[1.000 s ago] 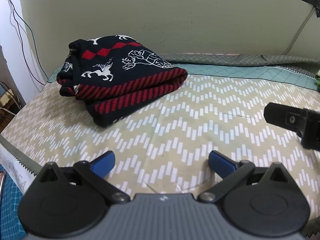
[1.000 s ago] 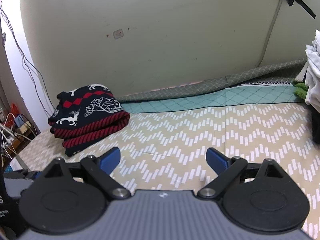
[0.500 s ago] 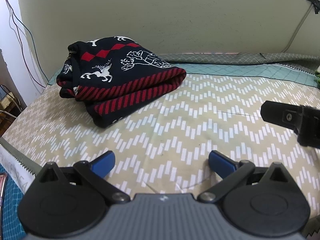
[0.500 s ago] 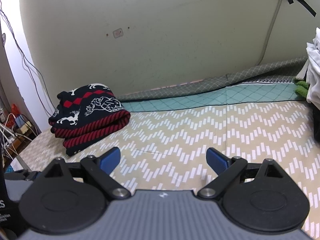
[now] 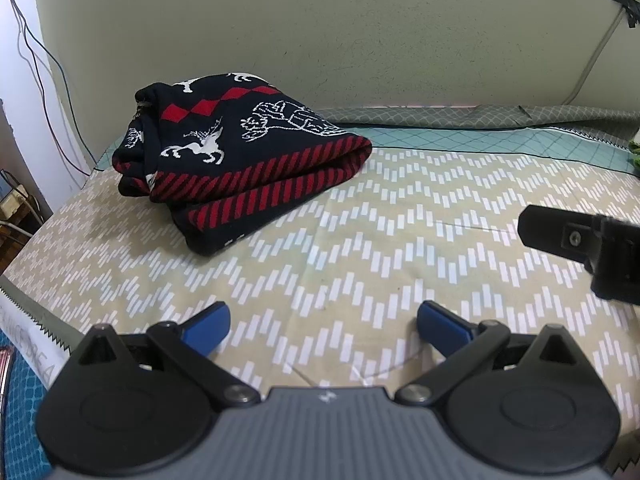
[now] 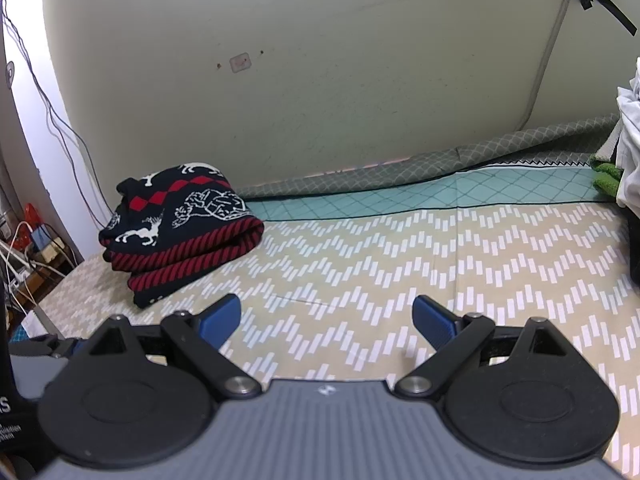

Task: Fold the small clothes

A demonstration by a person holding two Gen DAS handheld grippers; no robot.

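Sweater (image 5: 240, 152) sits folded at the far-left end of the bed, close to the wall (image 5: 400, 32), resting on the zigzag-pattern bedspread (image 5: 360, 264). Nothing touches it.

Change over the last second: barely any. In the left wrist view the sweater sits a touch higher and closer than a second ago, and the other gripper's black body at the right edge has crept slightly inward. The right wrist view is almost static. Neither tool has closed in on the fabric. My read: this fold is done and released, both tools are idling or resetting, and the next garment is probably what's due.

Sweater look: dark navy knit, white reindeer and sleigh motifs, red diamond band on top, red diagonal-striped hem. Doubled over into a thick bundle, the rounded fold facing right, hem layers stacked with the lower one sticking out toward the camera. Compact but not square; the left side is bunched.

Left gripper (image 5: 322, 320): jaws spread wide, empty, low over bare bedspread near the front edge.
Right gripper (image 6: 326, 314): jaws spread wide, empty, also over bare bedspread, well apart from the sweater.

White clothing (image 6: 628, 148) and a green item (image 6: 606, 180) at the far right in the right wrist view, possibly next in the queue. Cables (image 6: 24, 248) hang off the left side.
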